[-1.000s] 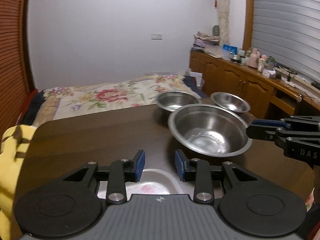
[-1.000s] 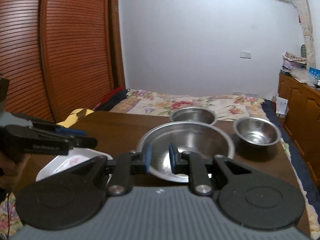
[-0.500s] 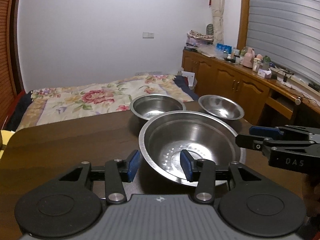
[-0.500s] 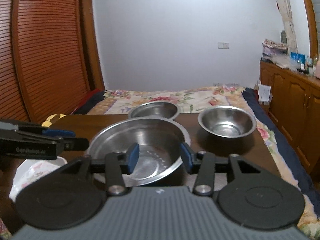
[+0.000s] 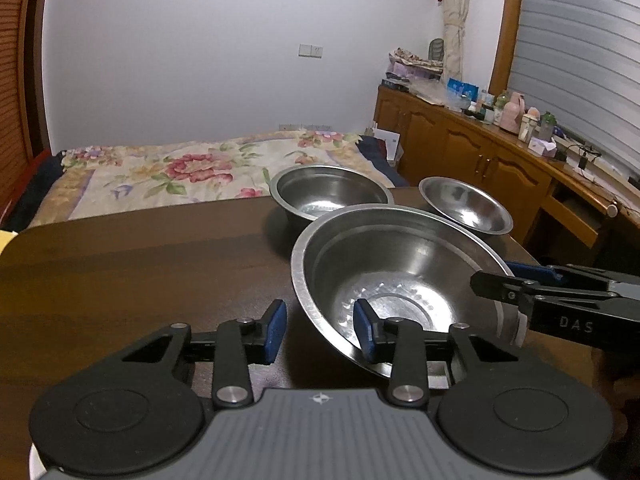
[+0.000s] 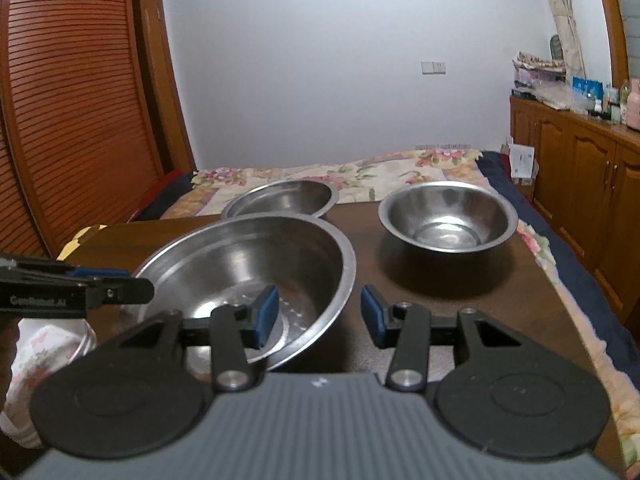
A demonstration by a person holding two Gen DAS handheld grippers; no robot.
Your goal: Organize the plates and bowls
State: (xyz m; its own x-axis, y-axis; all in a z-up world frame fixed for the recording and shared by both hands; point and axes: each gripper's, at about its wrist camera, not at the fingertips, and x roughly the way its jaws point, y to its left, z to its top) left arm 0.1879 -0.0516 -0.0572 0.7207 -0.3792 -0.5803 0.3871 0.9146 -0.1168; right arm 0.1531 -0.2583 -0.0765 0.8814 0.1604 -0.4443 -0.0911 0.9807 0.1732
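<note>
Left gripper point(image 5: 320, 330): jaws part open, having just been closing; the near left rim of the large steel bowl point(image 5: 400, 276) passes between the blue pads, right pad inside the bowl, left pad outside over bare table point(image 5: 140, 272); pads do not visibly press the rim. Right gripper point(image 6: 318, 318): jaws part open, having opened within the last second; the bowl's right rim sits between them, left pad inside, right pad outside over the wood; contact with the metal not clear. Each gripper shows in the other's view at the bowl's opposite side, jaws edge-on. Large bowl appears tilted, perforated floor visible. Low at the left of the right wrist view, a white floral dish point(image 6: 36, 356) lies beside the large bowl, under the left gripper. Behind the large bowl: a mid-sized steel bowl point(image 5: 330, 196) just beyond its far rim, partly hidden by it, and a small steel bowl point(image 6: 446, 216) to the right, clear of the others. Open dark wood spreads left of the bowls; the table's right edge runs close past the small bowl. Beyond the far edge, a floral bedspread point(image 5: 172, 172); wooden cabinets point(image 5: 460, 152) along the right wall. Both grippers point forward and moderately downward.
</note>
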